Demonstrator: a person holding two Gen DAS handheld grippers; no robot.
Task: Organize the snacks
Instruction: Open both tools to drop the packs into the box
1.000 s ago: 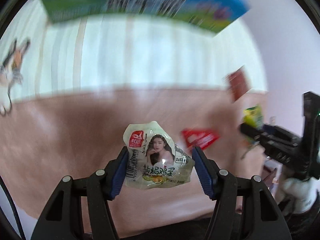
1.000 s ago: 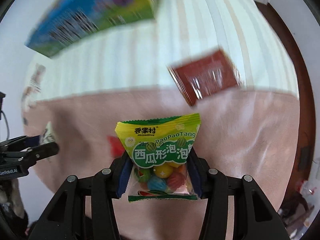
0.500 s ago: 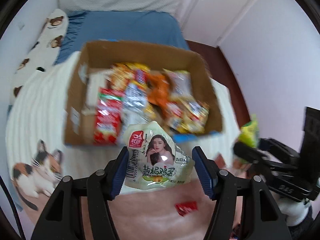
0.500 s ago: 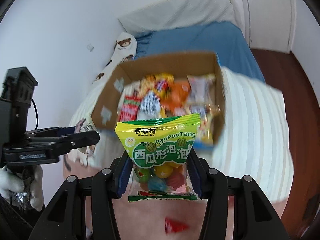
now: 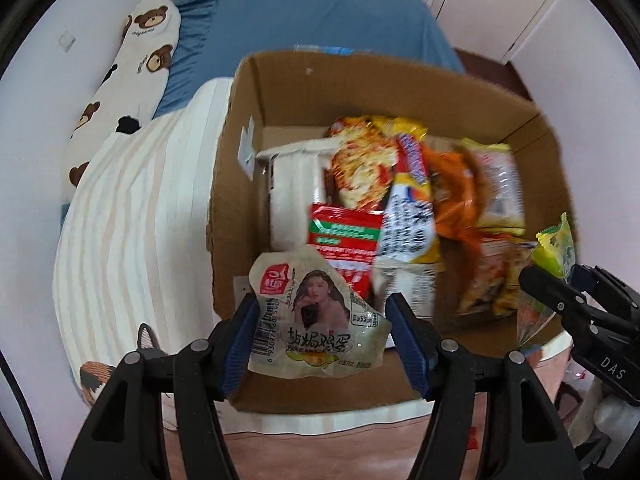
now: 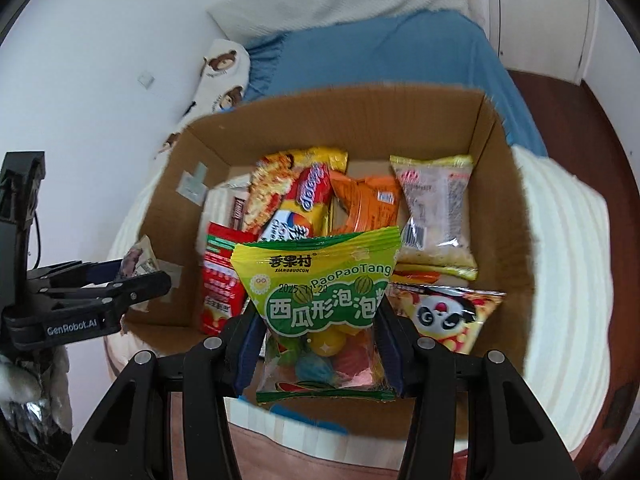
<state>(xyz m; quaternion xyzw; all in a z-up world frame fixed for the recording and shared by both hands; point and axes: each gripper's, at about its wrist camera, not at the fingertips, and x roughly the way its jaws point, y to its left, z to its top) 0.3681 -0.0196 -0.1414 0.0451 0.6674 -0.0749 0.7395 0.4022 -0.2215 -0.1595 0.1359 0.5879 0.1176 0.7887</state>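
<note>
My left gripper (image 5: 320,320) is shut on a pale egg snack packet (image 5: 312,316) with a woman's picture, held over the near left edge of an open cardboard box (image 5: 236,184). My right gripper (image 6: 318,340) is shut on a green bubble-gum candy bag (image 6: 320,300), held over the near side of the same box (image 6: 504,184). The box holds several snack packs, among them a red pack (image 5: 344,236), an orange pack (image 6: 366,204) and a panda pack (image 6: 444,316). Each gripper shows in the other's view, the right (image 5: 560,280) and the left (image 6: 132,276).
The box stands on a cream striped blanket (image 5: 132,208) over a bed with a blue sheet (image 5: 320,20). A bear-print pillow (image 5: 132,60) lies along the white wall at left. A pink cover (image 5: 320,456) lies near me. Dark wooden floor (image 6: 580,128) is at right.
Both grippers have swung up from the pink cover toward the box and closed in over it, each still holding its packet. The box now fills both views.
</note>
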